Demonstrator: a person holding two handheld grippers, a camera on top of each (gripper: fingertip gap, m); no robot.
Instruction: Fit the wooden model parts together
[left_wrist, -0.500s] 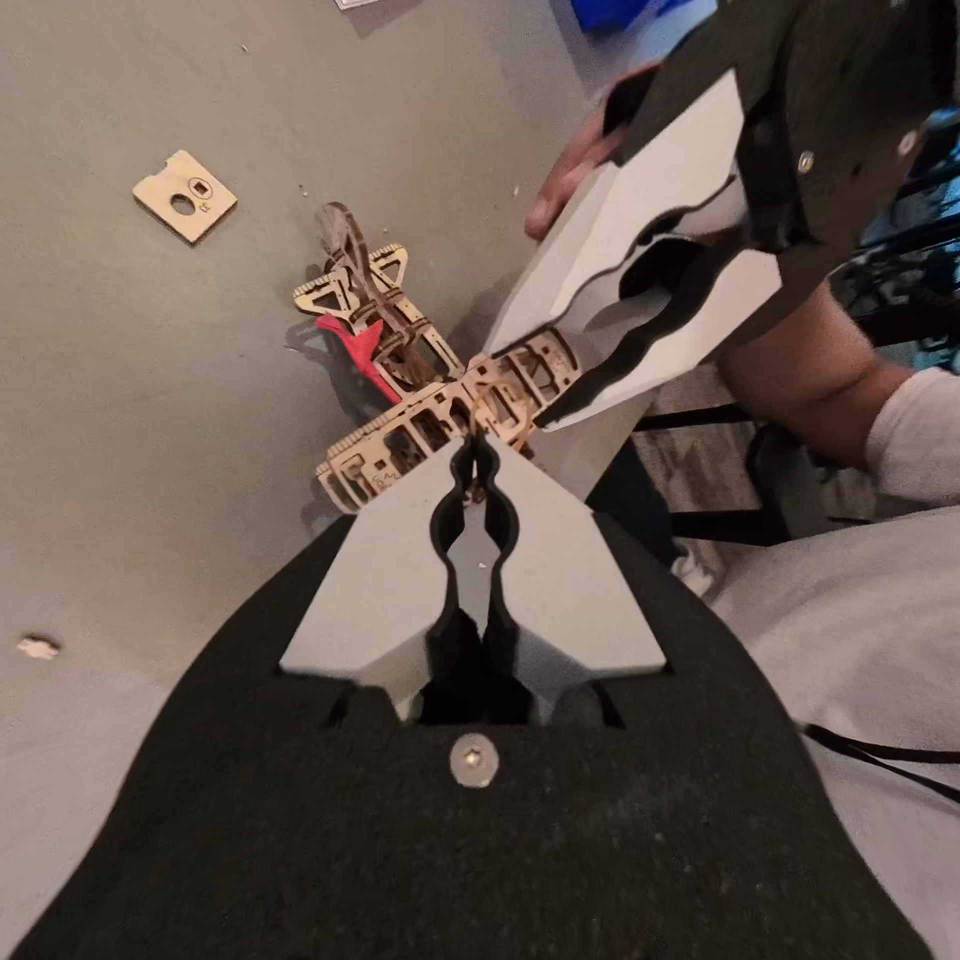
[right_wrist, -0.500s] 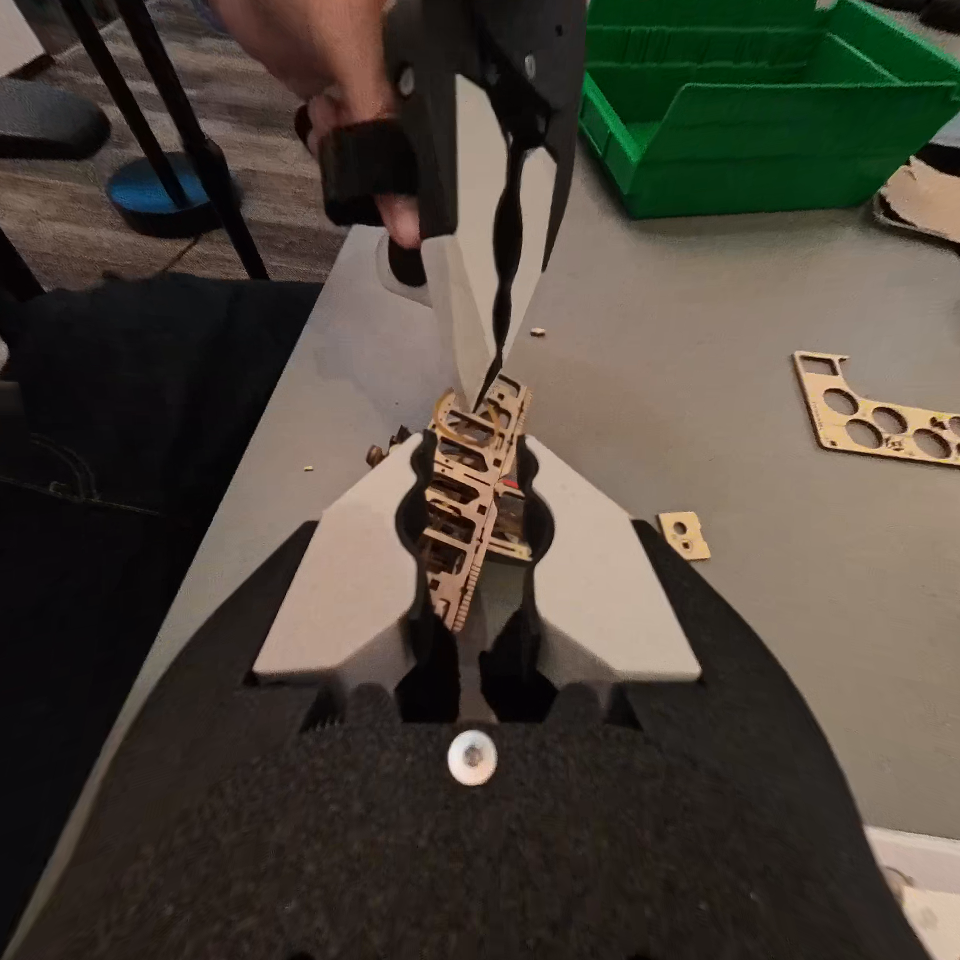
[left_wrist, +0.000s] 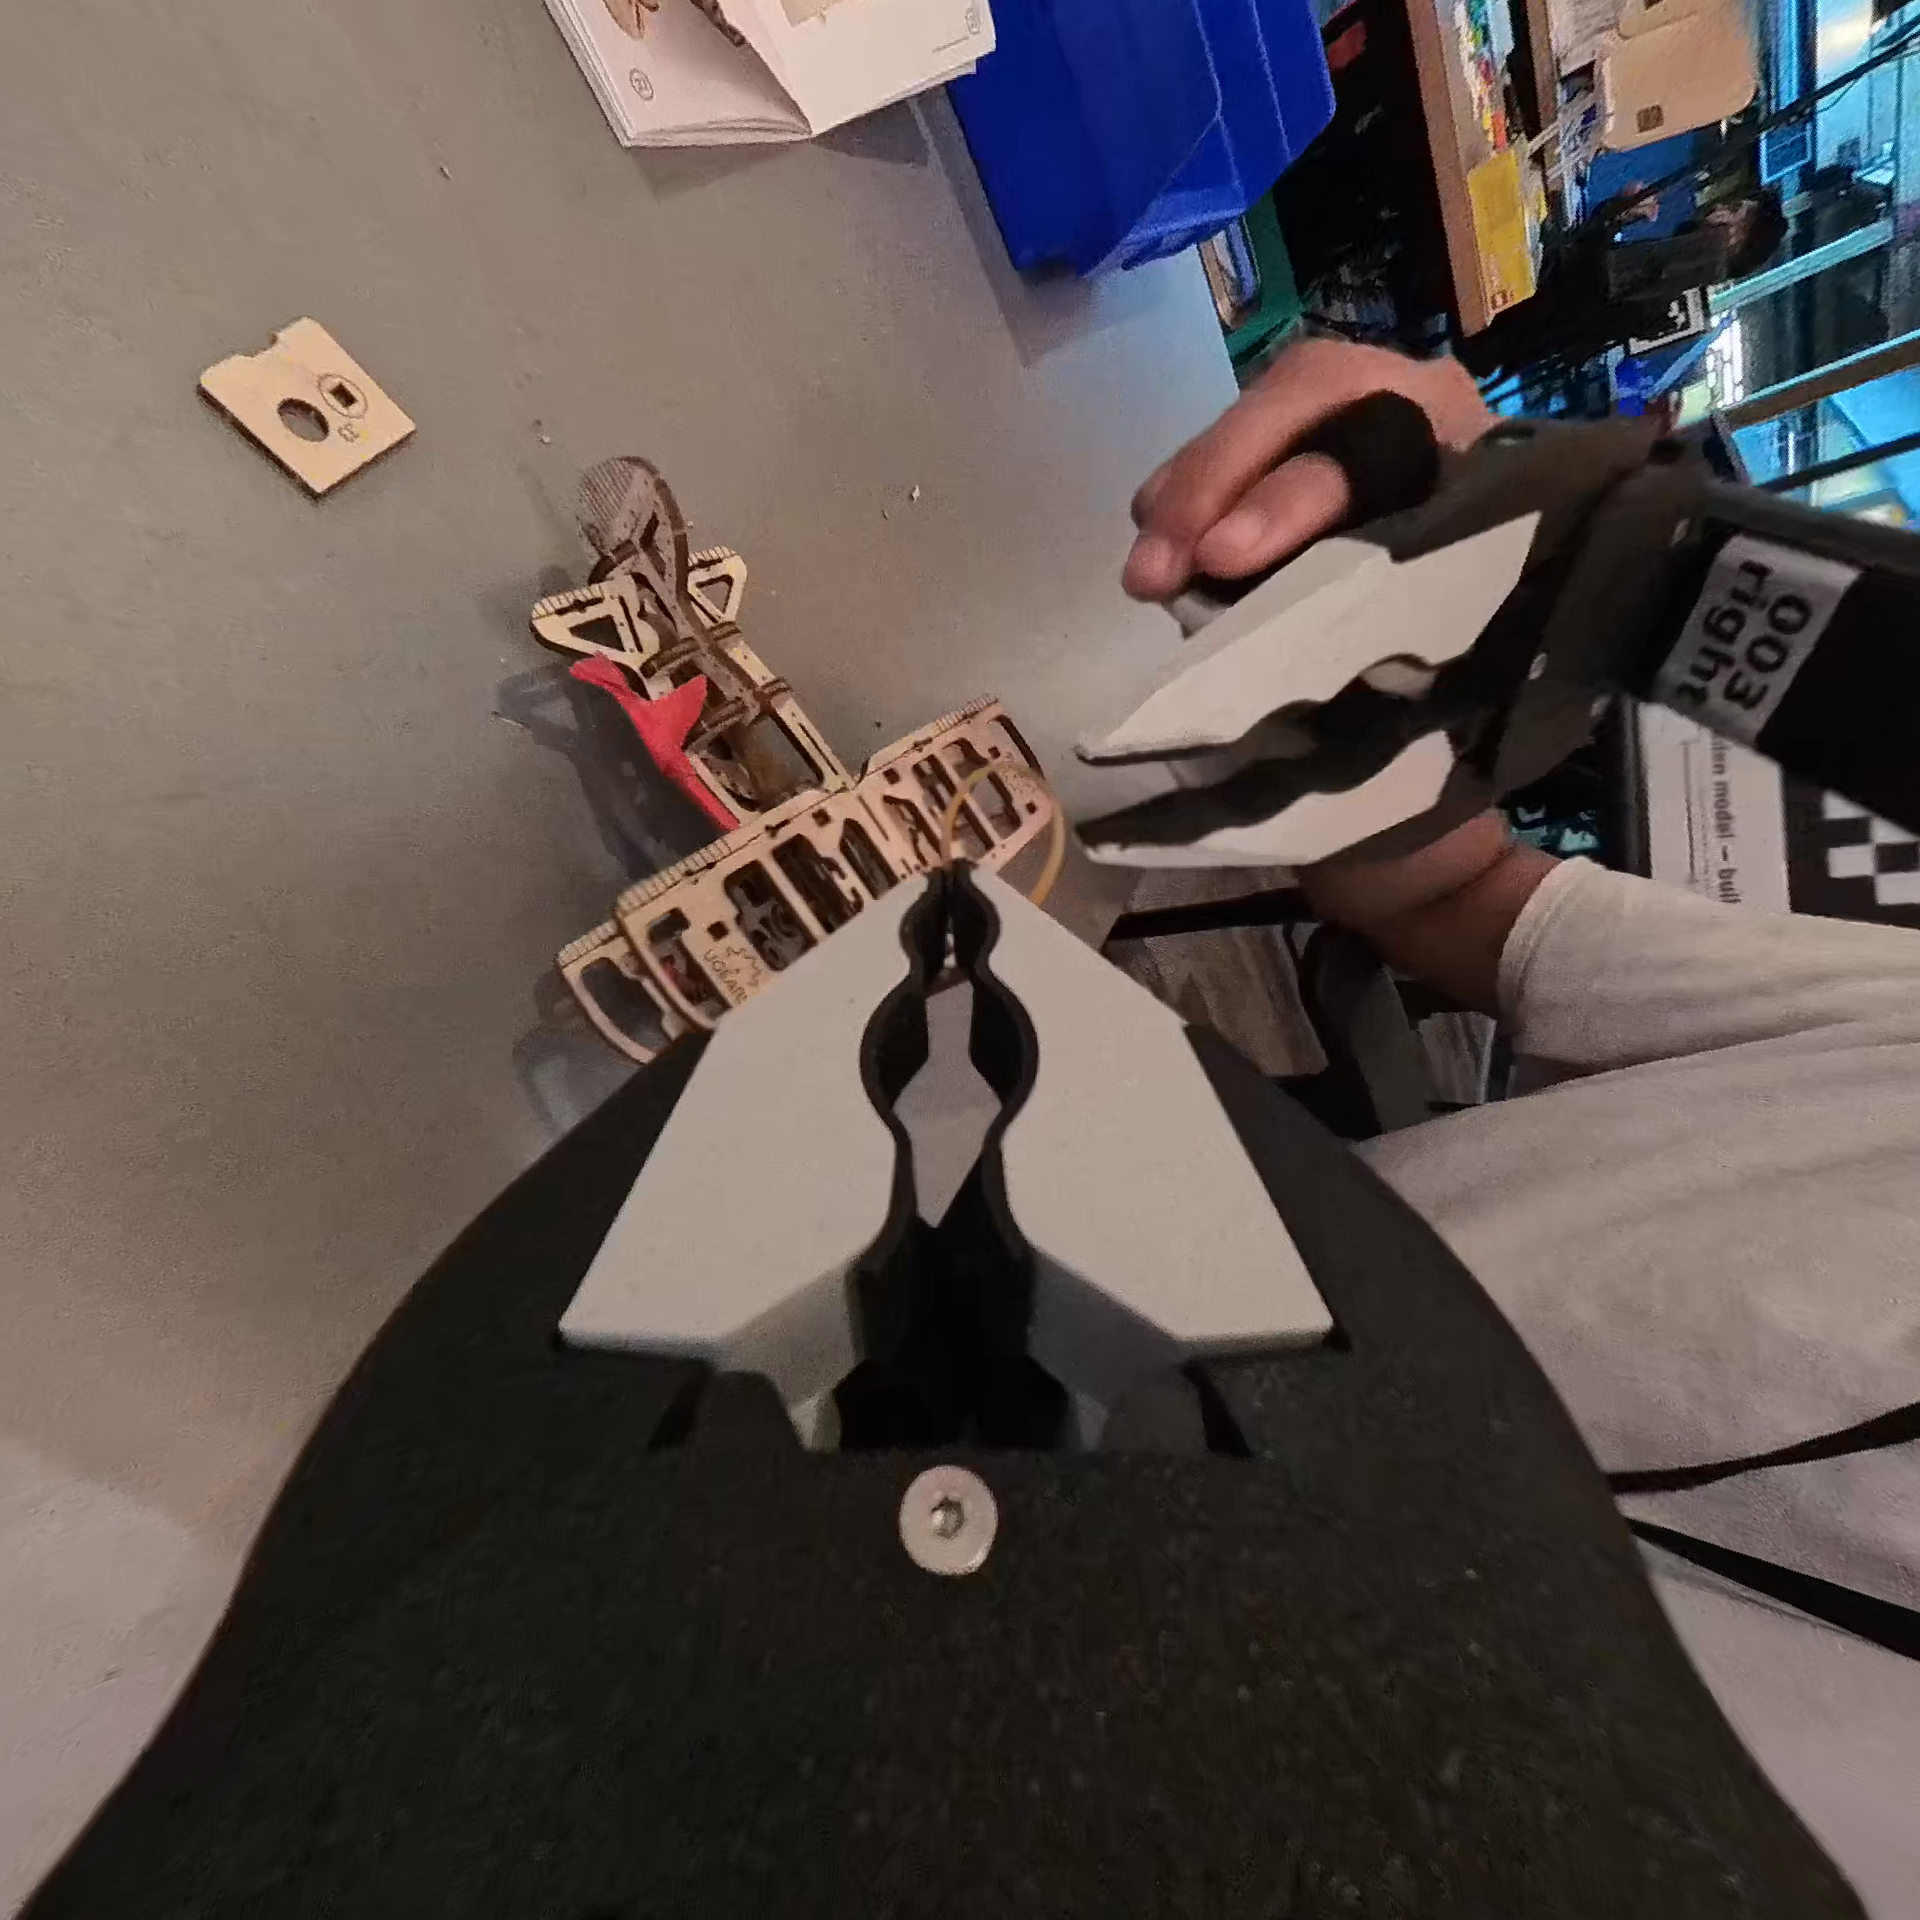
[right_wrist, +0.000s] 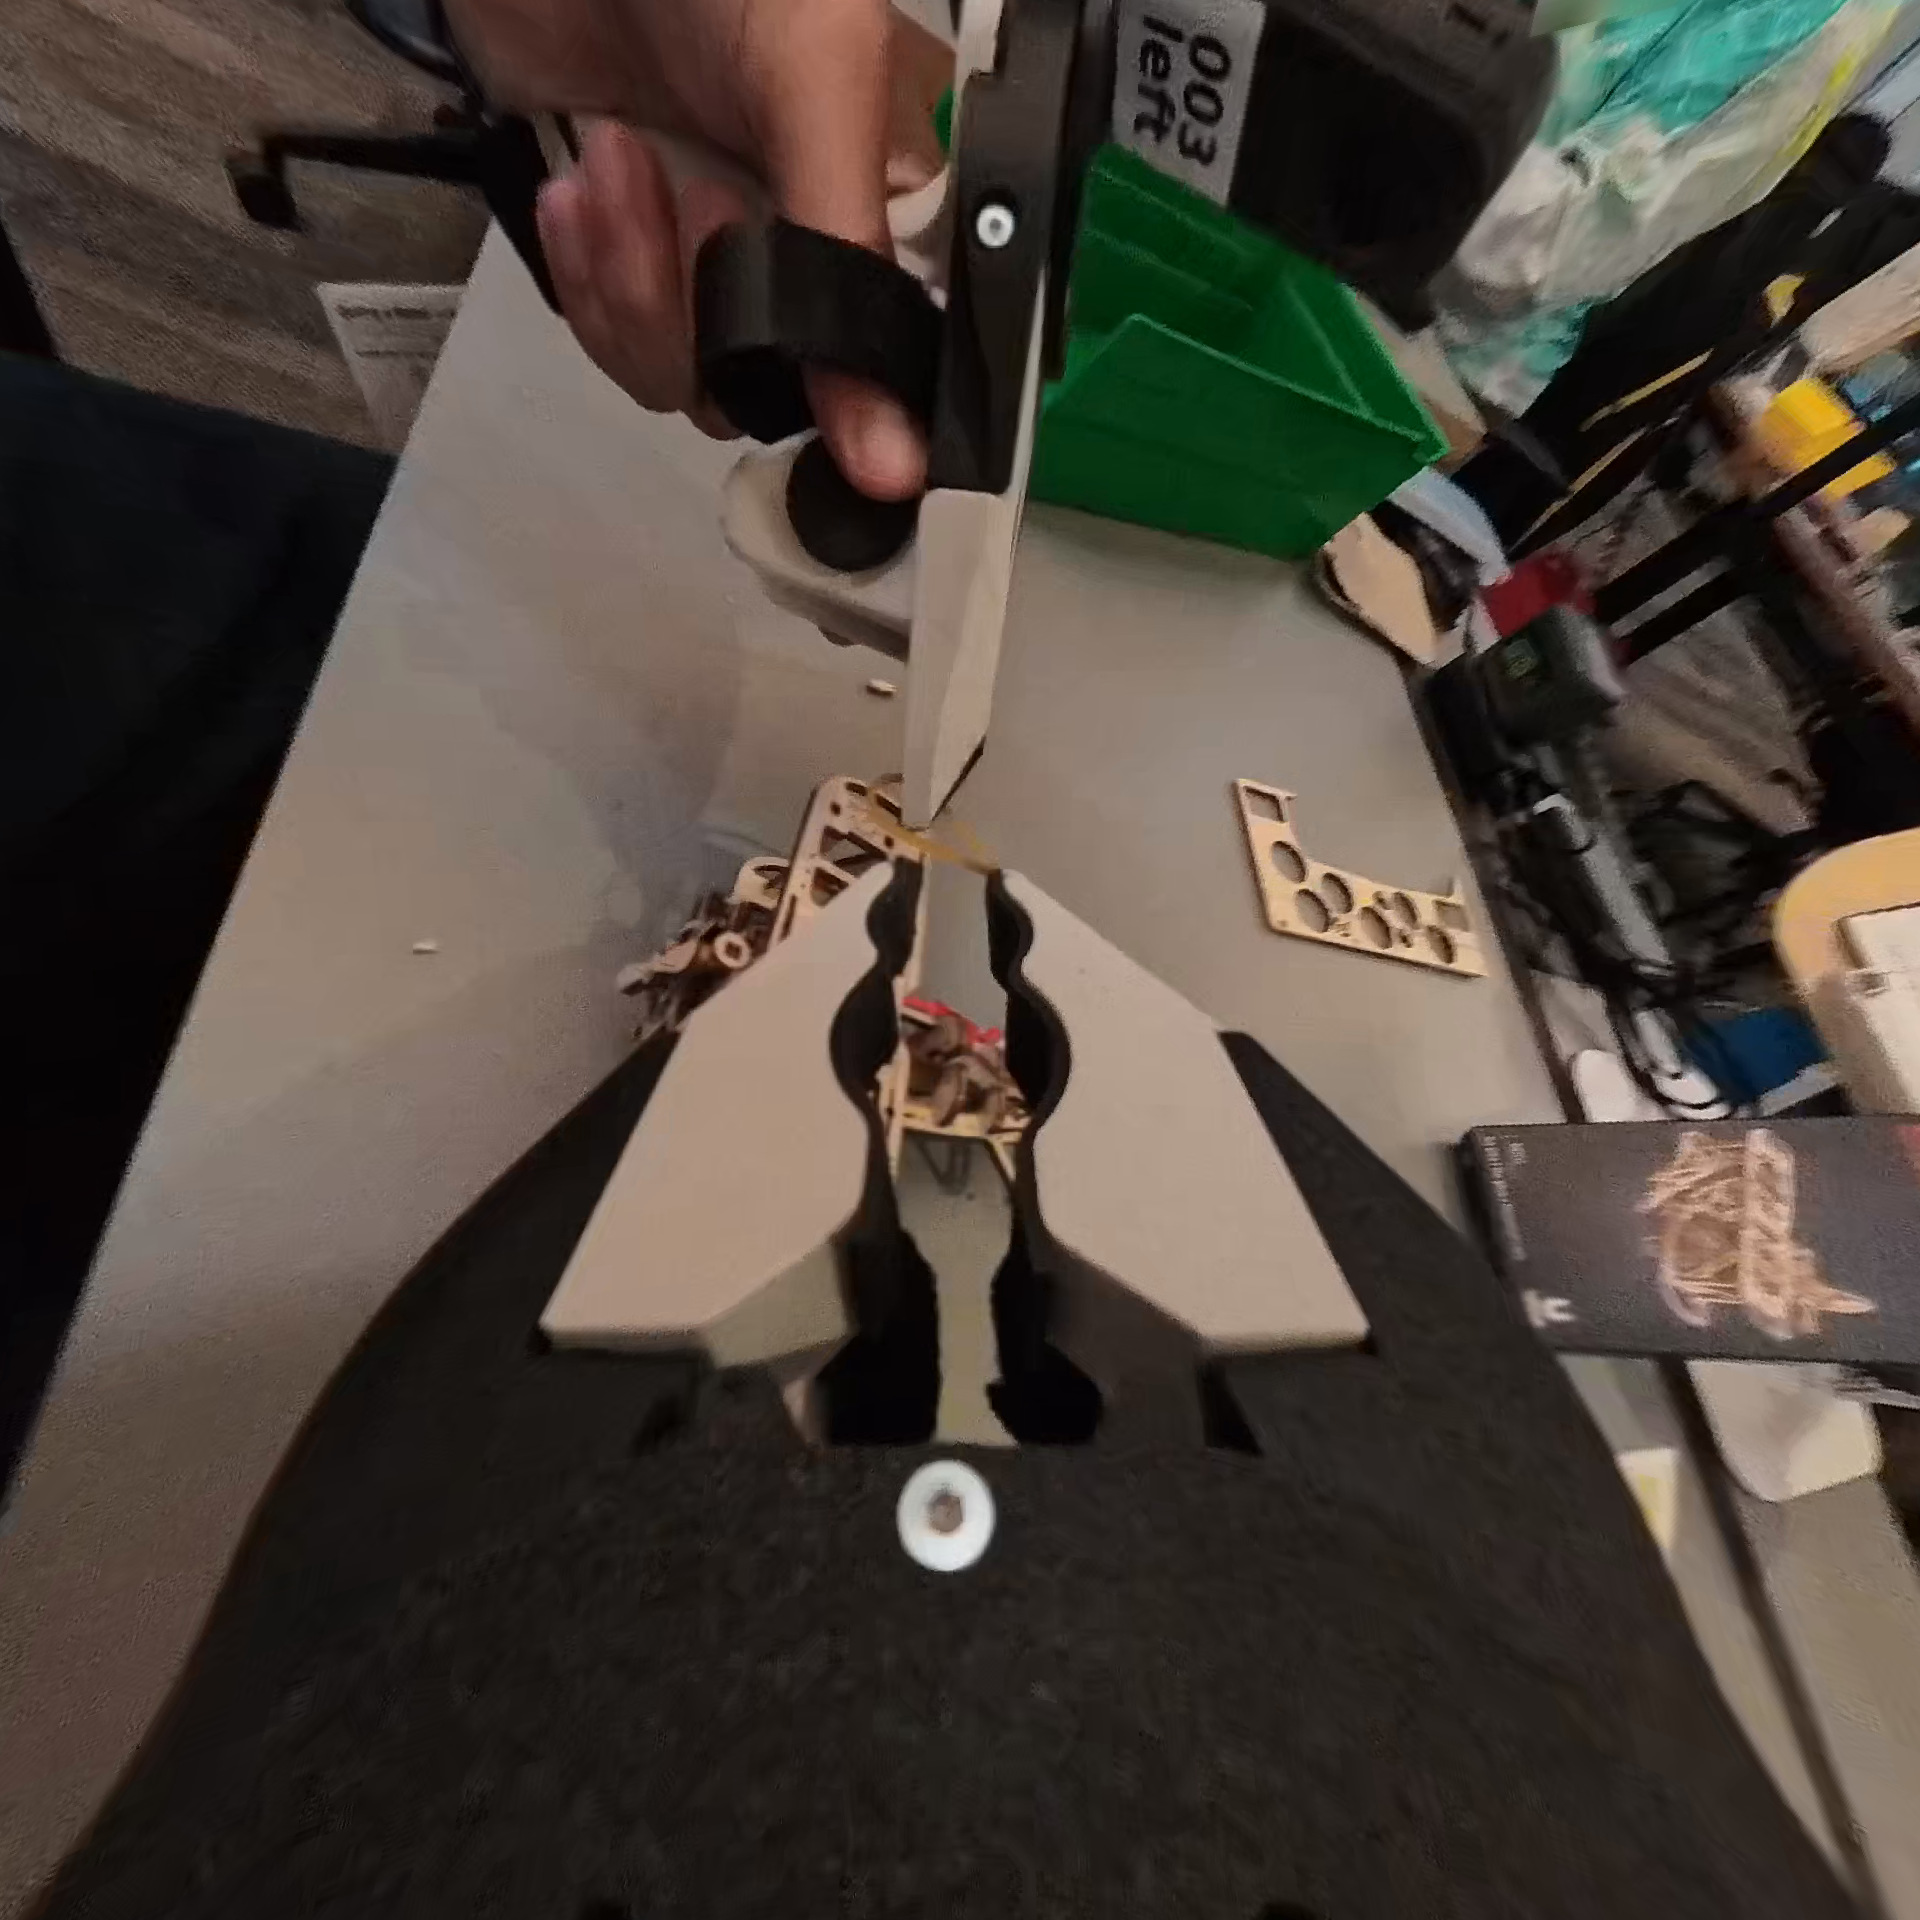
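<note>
We see the pale, laser-cut wooden model (left_wrist: 831, 873) on edge just beyond the left tongs' (left_wrist: 948, 878) tips, rubber band (left_wrist: 1023, 831) looped there.

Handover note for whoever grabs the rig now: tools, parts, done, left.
Left tool: shut on the rubber band at the wooden model.
Right tool: open, empty, just off the model's end, not touching it.
Model lies on the grey table, partly built, red piece inside.
Loose: small square piece, punched sheet.
Done: main frame assembled.
Left: probably seat the band, then fit remaining parts.
</note>
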